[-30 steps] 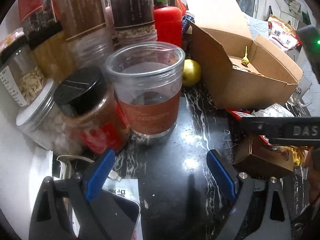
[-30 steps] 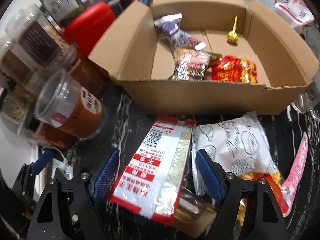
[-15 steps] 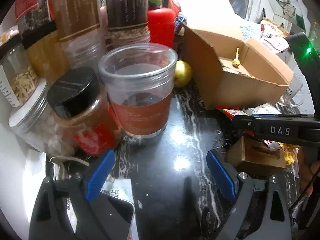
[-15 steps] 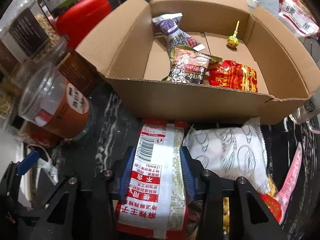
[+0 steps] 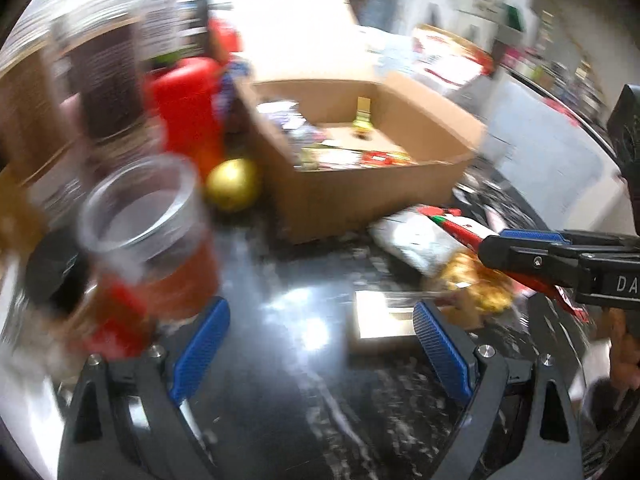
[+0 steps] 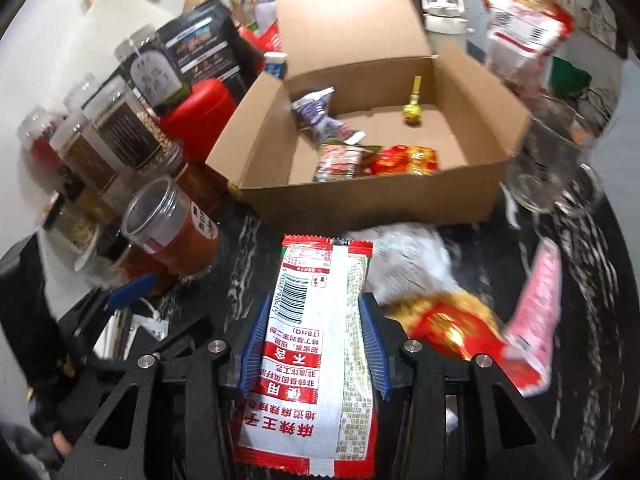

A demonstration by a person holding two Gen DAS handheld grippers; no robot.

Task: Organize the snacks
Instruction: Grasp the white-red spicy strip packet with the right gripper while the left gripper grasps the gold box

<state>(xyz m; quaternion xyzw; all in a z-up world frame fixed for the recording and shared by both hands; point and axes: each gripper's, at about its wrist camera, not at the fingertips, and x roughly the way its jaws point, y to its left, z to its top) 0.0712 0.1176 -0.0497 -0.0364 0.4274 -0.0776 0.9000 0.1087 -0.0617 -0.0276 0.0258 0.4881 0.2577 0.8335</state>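
My right gripper [image 6: 314, 344] is shut on a red and white snack packet [image 6: 316, 320] and holds it above the dark marble table, in front of the open cardboard box [image 6: 372, 208]. The box holds several snack packets and a lollipop [image 6: 412, 110]. In the left wrist view the right gripper [image 5: 520, 256] shows at the right with the packet [image 5: 460, 226], and the box [image 5: 360, 184] lies beyond. My left gripper [image 5: 320, 344] is open and empty above the table, next to a clear jar [image 5: 148, 240].
Jars and a red canister [image 6: 200, 116] crowd the left side. A white snack bag [image 6: 404, 264], a red and gold bag [image 6: 452, 328] and a pink packet [image 6: 536, 300] lie on the table to the right. A small brown box [image 5: 384, 320] sits ahead of the left gripper. A glass mug [image 6: 552, 176] stands right of the box.
My right gripper closed on the red and white packet and lifted it off the table. The left gripper swung rightward, staying open; its view is blurred.
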